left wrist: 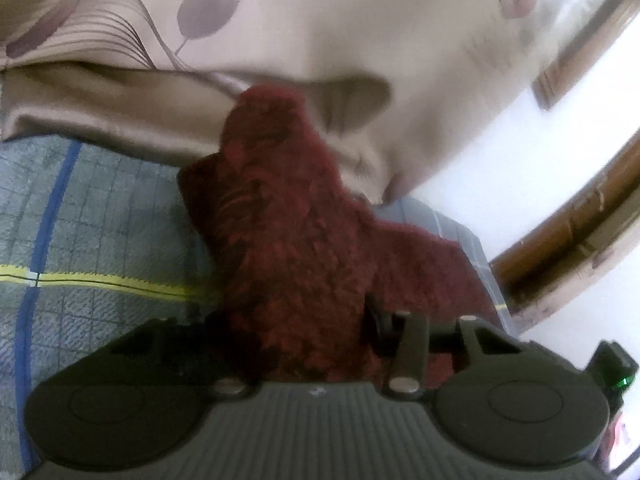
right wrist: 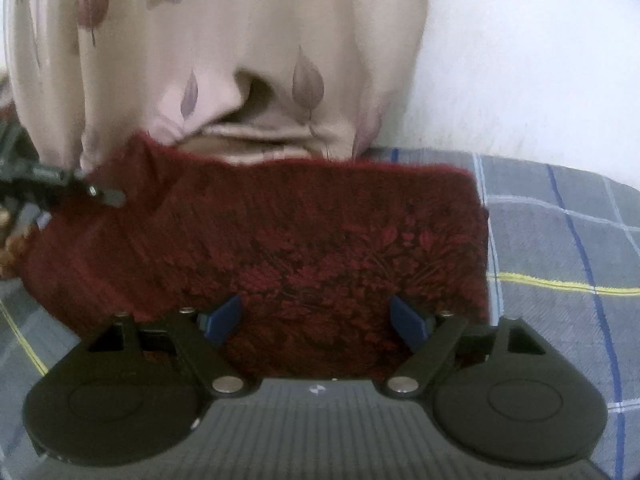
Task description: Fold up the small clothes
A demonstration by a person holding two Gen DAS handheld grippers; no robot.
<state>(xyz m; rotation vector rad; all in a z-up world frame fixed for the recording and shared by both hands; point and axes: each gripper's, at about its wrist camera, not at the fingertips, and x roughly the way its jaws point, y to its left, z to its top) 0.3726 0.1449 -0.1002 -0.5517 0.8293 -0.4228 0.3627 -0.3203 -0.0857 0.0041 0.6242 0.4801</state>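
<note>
Maroon cloth [right wrist: 280,240] on checked blanket [right wrist: 560,240], bunched between left fingers [left wrist: 304,320]; right fingers [right wrist: 316,316] spread, empty

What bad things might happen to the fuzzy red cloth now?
1. The left claw pinches only one bunched corner of the red cloth, so the fluffy cloth might slip out.
2. The right claw is open over the near edge and holds nothing, so the cloth may drag across the checked sheet and fold crooked.
3. The curtain hangs right at the cloth's far edge and could get caught in the fold.
</note>
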